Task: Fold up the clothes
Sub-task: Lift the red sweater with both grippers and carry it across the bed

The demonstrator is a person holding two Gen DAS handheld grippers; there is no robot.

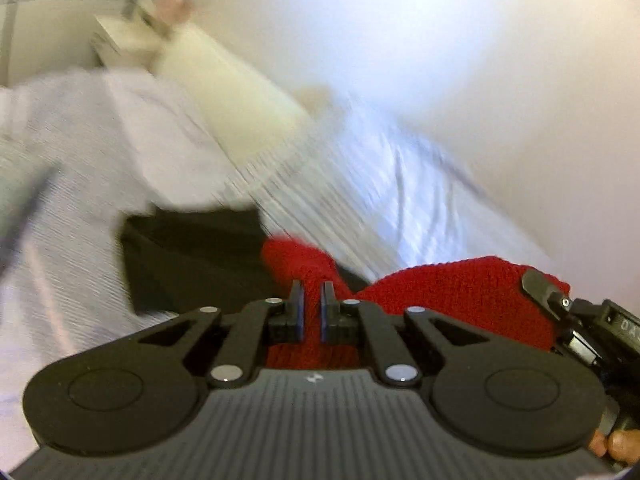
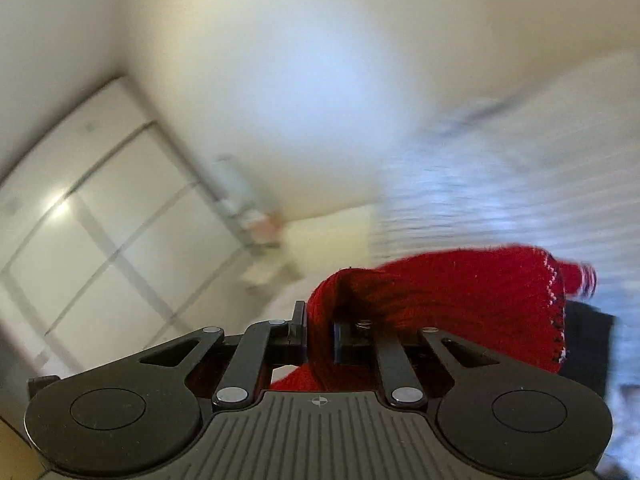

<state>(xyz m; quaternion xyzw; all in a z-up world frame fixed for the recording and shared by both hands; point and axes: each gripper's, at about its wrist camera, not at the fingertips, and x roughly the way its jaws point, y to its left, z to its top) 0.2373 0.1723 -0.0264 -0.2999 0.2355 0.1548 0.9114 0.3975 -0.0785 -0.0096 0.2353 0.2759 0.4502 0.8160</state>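
A red knitted garment (image 1: 452, 296) hangs lifted above the bed between my two grippers. In the left wrist view my left gripper (image 1: 312, 294) has its jaws almost together on a thin fold of the red knit, which shows beyond and beneath the fingers. The right gripper's finger (image 1: 540, 288) presses into the same knit at the far right. In the right wrist view my right gripper (image 2: 320, 318) is shut on a thick bunch of the red garment (image 2: 460, 288), whose patterned hem (image 2: 556, 312) droops to the right. Both views are blurred.
A black garment (image 1: 192, 256) lies on the bed's striped white sheet (image 1: 360, 184), also seen as the black garment (image 2: 588, 344). A cream pillow (image 1: 240, 92) and bedside table (image 1: 120, 36) sit at the bed's head. White wardrobe doors (image 2: 80, 220) stand left. A hand (image 1: 616, 444) holds the right gripper.
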